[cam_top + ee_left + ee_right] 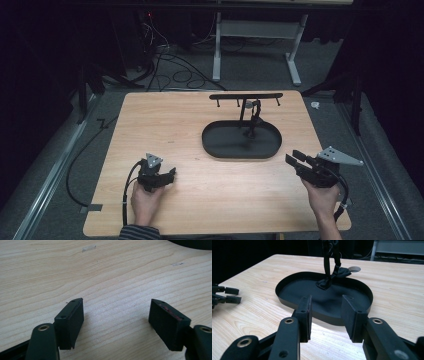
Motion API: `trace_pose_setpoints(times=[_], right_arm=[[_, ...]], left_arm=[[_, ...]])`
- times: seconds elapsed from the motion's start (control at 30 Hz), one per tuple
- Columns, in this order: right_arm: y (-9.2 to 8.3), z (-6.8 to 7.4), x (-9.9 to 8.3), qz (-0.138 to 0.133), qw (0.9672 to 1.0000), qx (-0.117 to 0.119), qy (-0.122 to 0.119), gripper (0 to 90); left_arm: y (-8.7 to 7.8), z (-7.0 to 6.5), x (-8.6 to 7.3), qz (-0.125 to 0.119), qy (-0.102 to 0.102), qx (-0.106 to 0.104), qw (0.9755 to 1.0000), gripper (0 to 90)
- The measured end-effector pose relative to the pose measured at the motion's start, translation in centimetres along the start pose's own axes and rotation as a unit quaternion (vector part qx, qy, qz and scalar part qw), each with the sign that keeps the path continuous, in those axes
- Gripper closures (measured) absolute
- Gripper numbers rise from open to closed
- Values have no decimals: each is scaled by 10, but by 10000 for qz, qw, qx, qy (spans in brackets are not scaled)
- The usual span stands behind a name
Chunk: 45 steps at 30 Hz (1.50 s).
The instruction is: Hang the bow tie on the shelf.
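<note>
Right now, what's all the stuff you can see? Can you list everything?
Table: one, light wood, middle of the room.
Tray: one, black, oval, on the table's far half.
Stand: one, black, post rising from the tray with a crossbar and small hooks on top; something dark hangs by the post, too dim to name.
Cables: several, black, on the grey floor behind the table.
White frame: one, on the floor beyond the table.
Left gripper: one, black, near left of the table, open, holding nothing.
Right gripper: one, black, near right, aimed at the tray, open, holding nothing.
</note>
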State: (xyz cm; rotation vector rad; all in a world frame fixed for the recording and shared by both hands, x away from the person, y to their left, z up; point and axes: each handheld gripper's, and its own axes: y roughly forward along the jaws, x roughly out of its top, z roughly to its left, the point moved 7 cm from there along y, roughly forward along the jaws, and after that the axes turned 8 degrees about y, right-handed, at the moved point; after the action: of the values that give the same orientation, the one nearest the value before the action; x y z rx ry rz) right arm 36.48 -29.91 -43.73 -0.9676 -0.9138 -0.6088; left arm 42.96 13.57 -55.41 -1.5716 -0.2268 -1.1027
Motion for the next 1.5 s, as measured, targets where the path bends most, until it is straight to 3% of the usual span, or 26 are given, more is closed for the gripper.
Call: trace_pose_setpoints(times=[1.5], right_arm=[[52, 5, -29, 553, 9985, 39, 46, 635]], left_arm=[[0, 0, 0, 1, -2, 2, 10000, 289]])
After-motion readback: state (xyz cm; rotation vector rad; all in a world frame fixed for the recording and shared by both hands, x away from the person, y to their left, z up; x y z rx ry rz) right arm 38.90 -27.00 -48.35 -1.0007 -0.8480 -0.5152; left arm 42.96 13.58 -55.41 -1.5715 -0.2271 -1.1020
